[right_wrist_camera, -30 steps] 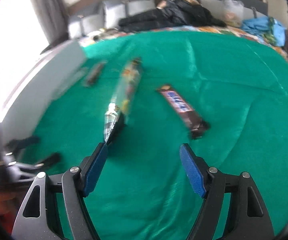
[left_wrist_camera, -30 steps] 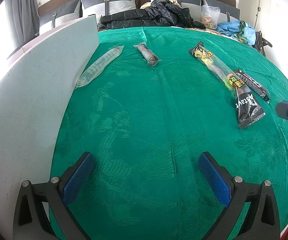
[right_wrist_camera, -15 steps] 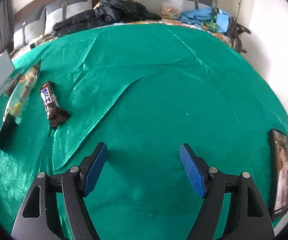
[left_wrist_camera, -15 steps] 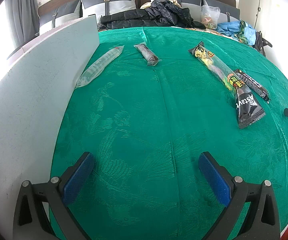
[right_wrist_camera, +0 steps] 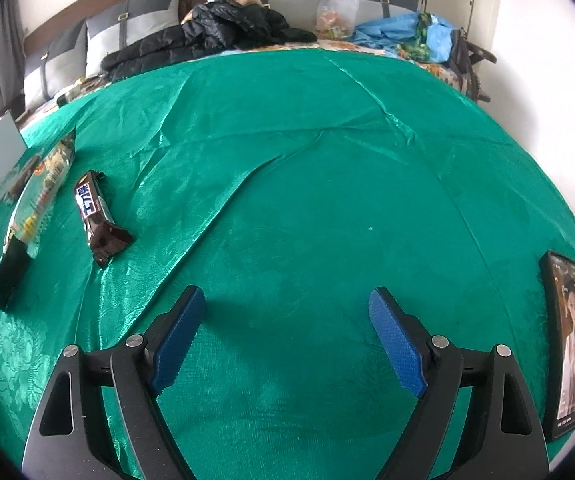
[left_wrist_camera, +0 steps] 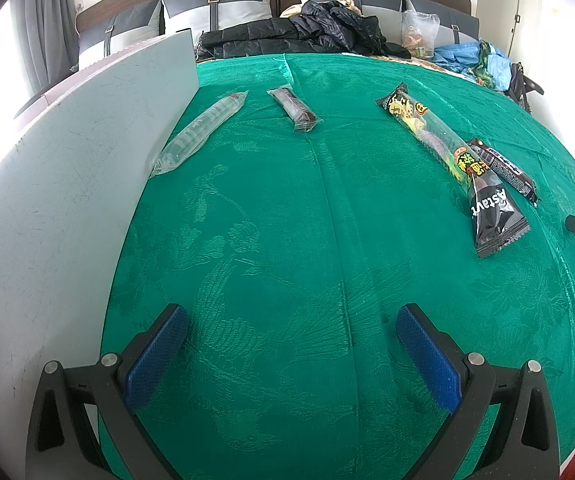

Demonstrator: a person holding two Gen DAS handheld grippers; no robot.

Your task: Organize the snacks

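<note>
Right wrist view: right gripper (right_wrist_camera: 283,336) spread and empty, aimed off the chocolate bar (right_wrist_camera: 96,216); reaching blind could snag the cloth (right_wrist_camera: 307,184); left gripper (left_wrist_camera: 287,356) spread too

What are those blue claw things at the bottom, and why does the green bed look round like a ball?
Those claws are grabbing tools a person holds, one in each hand. Each carries a wide-eyed camera that bends the picture, so the flat green patterned cloth looks round. One picture looks past the left gripper, the other past the right gripper. Both are open and hold nothing. On the cloth lie snacks: a clear tube-shaped packet beside a grey-white board, a small dark wrapped bar, a long black-and-clear candy bag, and a brown chocolate bar. A black phone with a lit screen lies at the right.
</note>
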